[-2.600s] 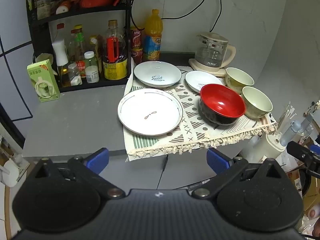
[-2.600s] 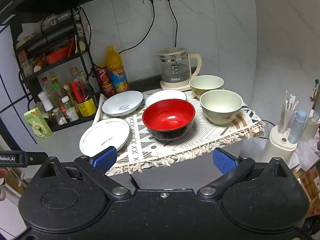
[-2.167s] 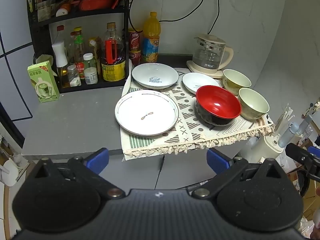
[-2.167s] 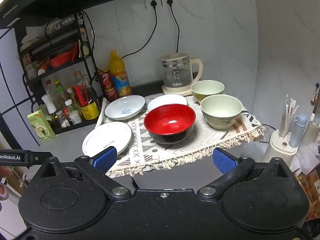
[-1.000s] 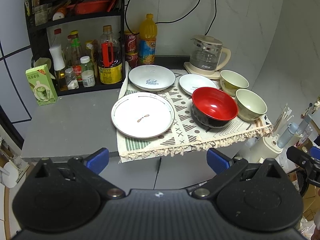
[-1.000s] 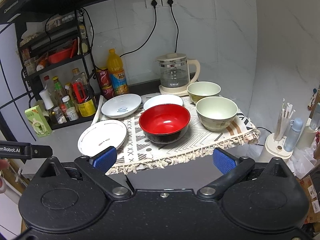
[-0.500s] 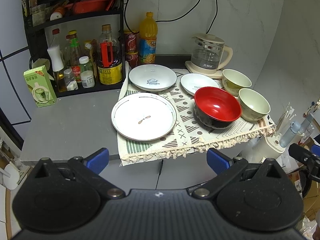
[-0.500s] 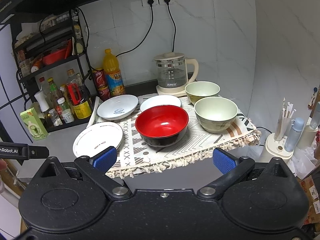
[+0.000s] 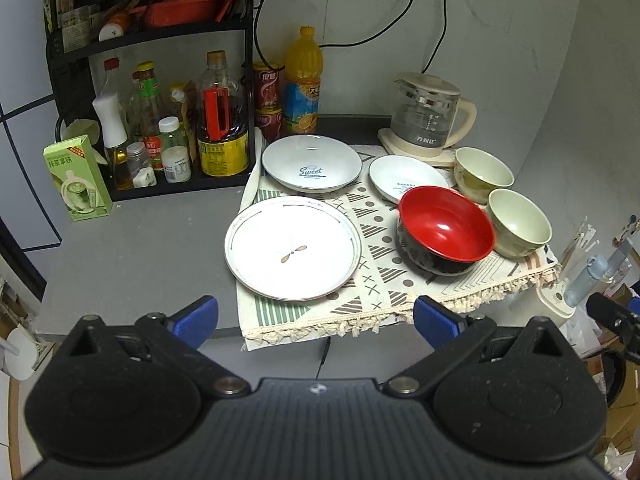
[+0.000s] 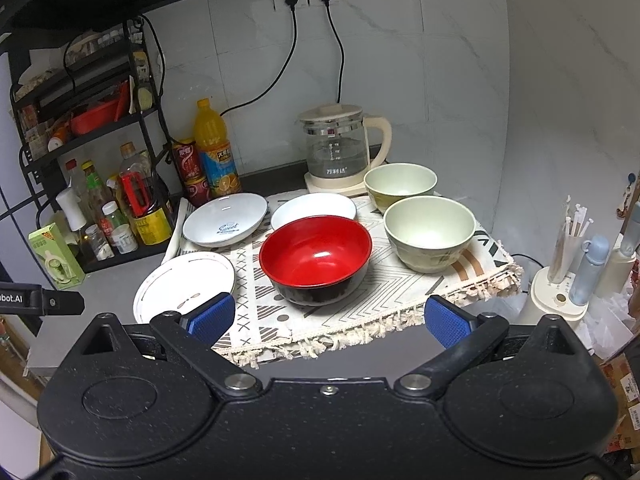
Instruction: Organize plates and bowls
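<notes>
On a patterned cloth (image 9: 384, 280) lie a large flat white plate (image 9: 294, 247), a deep white "Sweet" plate (image 9: 312, 168), a small white plate (image 9: 404, 178), a red bowl with a black outside (image 9: 446, 234) and two pale green bowls (image 9: 520, 228) (image 9: 484, 172). My left gripper (image 9: 316, 320) is open and empty, in front of the cloth's near edge. My right gripper (image 10: 326, 320) is open and empty, in front of the red bowl (image 10: 316, 258). The flat plate (image 10: 184, 284), the "Sweet" plate (image 10: 226, 224) and the green bowls (image 10: 430, 232) (image 10: 400, 184) also show there.
A black rack (image 9: 152, 92) with bottles stands at the back left, with a green carton (image 9: 78, 180) beside it. An orange juice bottle (image 9: 302, 80) and a glass kettle (image 9: 426, 120) stand at the back. A white stand with straws and a blue bottle (image 10: 568, 276) is off the counter's right edge.
Both grippers have drifted slightly; the dishes sit a bit closer and shifted in view. Nothing on the cloth has moved. Both grippers stay open.
</notes>
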The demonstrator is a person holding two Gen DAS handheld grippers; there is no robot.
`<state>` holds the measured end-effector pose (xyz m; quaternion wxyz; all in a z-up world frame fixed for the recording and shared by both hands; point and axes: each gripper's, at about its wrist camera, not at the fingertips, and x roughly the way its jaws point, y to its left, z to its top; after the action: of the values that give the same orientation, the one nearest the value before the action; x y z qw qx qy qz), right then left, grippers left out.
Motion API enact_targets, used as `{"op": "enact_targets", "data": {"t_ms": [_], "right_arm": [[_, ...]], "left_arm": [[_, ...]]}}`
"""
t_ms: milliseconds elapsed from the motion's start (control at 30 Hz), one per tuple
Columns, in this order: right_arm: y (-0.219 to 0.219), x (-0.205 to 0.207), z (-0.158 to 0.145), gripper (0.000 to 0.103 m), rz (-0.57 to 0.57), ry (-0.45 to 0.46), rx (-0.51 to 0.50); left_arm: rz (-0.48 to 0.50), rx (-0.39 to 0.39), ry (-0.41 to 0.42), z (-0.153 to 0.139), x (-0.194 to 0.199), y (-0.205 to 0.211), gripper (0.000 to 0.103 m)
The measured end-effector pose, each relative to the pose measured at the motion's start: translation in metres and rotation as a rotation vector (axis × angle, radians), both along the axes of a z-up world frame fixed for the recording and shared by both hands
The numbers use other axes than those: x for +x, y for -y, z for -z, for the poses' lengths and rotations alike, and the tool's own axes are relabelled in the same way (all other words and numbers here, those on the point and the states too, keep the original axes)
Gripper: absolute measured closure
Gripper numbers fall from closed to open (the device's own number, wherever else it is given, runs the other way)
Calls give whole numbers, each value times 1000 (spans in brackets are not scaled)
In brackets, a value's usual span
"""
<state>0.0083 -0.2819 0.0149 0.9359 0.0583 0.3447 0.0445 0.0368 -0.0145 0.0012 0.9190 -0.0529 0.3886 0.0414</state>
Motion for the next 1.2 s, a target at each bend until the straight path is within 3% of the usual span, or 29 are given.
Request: {"op": "enact_targets", "data": {"t_ms": [400, 900, 1200], "right_arm": [[14, 34, 18, 6, 31, -29, -12], [52, 111, 51, 6, 75, -104, 0], [75, 155, 74, 15, 124, -159, 11]], "left_arm": [[-2, -3, -31, 15, 36, 8, 1], [52, -3, -73, 29, 127, 44, 2], [96, -6, -98, 40, 190, 71, 3]]}}
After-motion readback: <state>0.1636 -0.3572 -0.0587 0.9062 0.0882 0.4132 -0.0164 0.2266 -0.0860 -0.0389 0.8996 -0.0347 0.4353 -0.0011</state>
